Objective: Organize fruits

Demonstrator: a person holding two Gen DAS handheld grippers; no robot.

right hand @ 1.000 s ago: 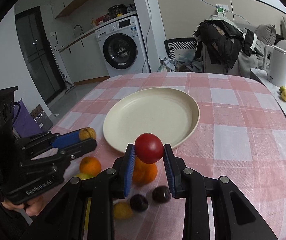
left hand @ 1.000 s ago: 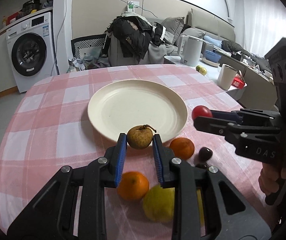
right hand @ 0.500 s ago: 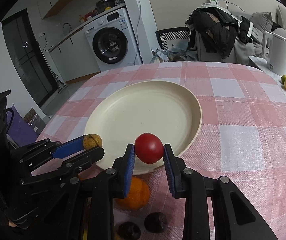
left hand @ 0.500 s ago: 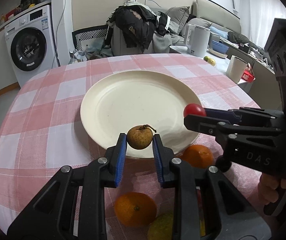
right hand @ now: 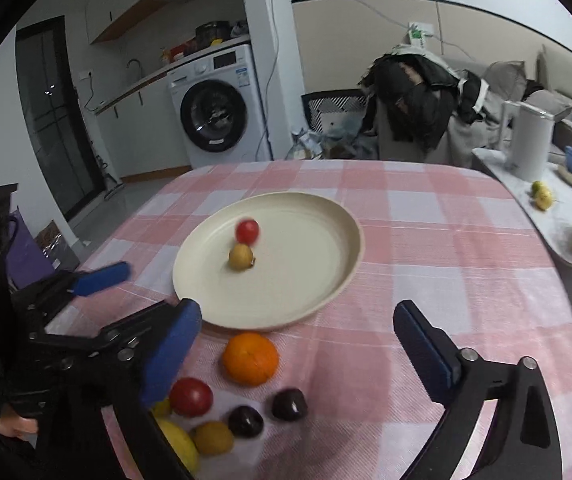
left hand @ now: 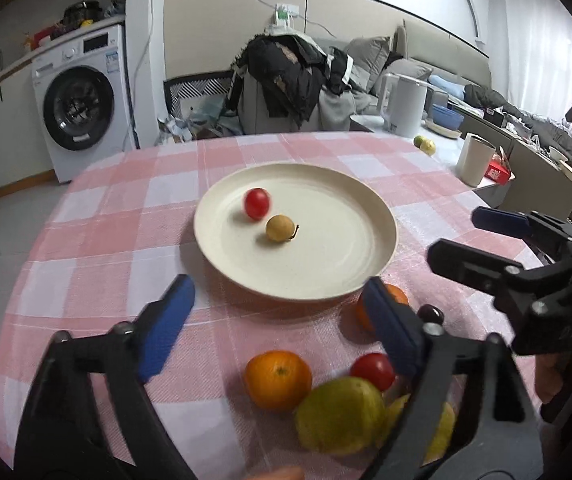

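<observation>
A cream plate (left hand: 366, 272) (right hand: 326, 292) lies mid-table on the pink checked cloth. On it rest a red tomato (left hand: 257, 203) (right hand: 247, 231) and a small brown fruit (left hand: 279, 228) (right hand: 241, 257), side by side. My left gripper (left hand: 277, 320) (right hand: 153, 286) hovers at the plate's near rim, its jaws opening, nothing between them. My right gripper (right hand: 298, 340) (left hand: 452, 232) stands just right of the plate, its jaws opening too and holding nothing. Loose on the cloth near me are an orange (left hand: 277, 380) (right hand: 249, 358), a second tomato (left hand: 373, 370) (right hand: 191, 397), a yellow-green fruit (left hand: 340, 414) and dark plums (right hand: 245, 421).
Another orange (left hand: 366, 308) sits partly behind my left gripper's right finger. A white kettle (left hand: 404, 110), a cup (left hand: 474, 160) and two small fruits (left hand: 426, 144) stand on a side counter to the right. A clothes-draped chair (left hand: 286, 88) and a washing machine (left hand: 81, 108) are beyond the table.
Both grippers have gone from shut to wide. The brown fruit left the left gripper and the tomato left the right one; both now lie on the plate. Both grippers have drawn back.
</observation>
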